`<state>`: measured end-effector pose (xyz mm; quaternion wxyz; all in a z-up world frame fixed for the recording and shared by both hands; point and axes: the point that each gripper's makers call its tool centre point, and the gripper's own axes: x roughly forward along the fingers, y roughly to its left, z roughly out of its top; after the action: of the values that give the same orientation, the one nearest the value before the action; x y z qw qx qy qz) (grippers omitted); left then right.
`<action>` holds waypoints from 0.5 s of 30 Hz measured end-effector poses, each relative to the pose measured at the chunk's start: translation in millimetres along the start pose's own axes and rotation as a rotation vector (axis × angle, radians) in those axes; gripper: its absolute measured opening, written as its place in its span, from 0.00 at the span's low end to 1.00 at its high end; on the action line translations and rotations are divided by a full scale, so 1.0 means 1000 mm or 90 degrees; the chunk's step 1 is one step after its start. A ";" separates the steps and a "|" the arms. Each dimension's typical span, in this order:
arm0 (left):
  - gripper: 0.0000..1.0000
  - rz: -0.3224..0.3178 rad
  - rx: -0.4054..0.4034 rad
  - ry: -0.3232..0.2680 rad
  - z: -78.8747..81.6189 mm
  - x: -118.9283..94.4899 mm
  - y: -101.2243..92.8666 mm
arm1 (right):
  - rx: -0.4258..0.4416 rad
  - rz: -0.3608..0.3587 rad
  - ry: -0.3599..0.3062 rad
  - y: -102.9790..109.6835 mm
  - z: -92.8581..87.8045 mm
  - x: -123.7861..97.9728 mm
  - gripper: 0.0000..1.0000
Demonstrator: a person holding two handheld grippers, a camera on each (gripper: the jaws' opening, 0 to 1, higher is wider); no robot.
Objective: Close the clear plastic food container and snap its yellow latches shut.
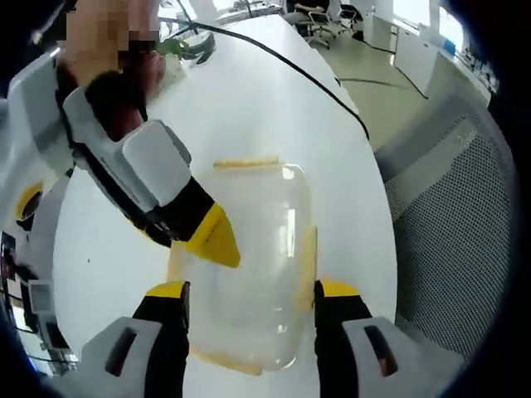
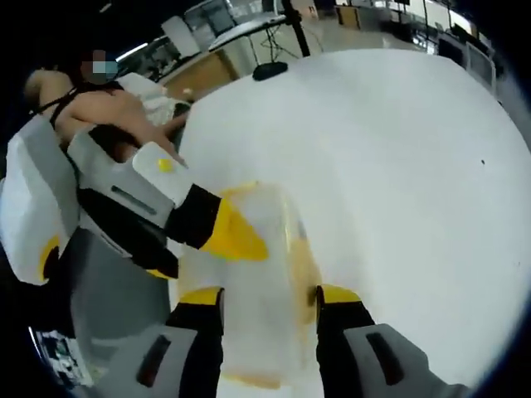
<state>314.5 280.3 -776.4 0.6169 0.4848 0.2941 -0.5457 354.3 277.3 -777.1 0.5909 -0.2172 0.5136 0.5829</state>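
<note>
The clear container (image 1: 249,265) with yellow latches (image 1: 309,253) lies on the white table (image 1: 274,99). The left gripper (image 1: 250,292) stands wide open astride it, gripping nothing; the right gripper (image 2: 270,298) likewise straddles it, jaws spread

The right gripper (image 2: 270,303) stands with its yellow-tipped jaws apart, straddling the clear plastic food container (image 2: 253,282) on the white tabletop (image 2: 398,182). The left gripper (image 2: 236,236) reaches in from the left, its yellow tip over the container lid. A yellow latch (image 2: 305,261) shows along the container's right side.
</note>
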 end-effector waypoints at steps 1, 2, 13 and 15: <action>0.63 0.001 0.000 0.002 0.000 0.000 0.001 | 0.003 0.001 0.005 -0.001 0.000 -0.001 0.43; 0.63 0.003 -0.001 0.005 0.000 0.000 0.001 | 0.002 0.003 0.008 -0.001 0.000 -0.001 0.43; 0.61 0.008 -0.002 0.010 0.001 0.001 0.003 | 0.002 0.019 0.031 -0.001 -0.002 -0.001 0.41; 0.61 0.009 -0.002 0.014 0.001 0.001 0.003 | 0.004 0.025 0.037 0.000 -0.002 0.000 0.41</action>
<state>317.9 279.1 -776.0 0.6184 0.4919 0.2986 -0.5352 354.1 275.7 -777.5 0.5647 -0.2220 0.5365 0.5865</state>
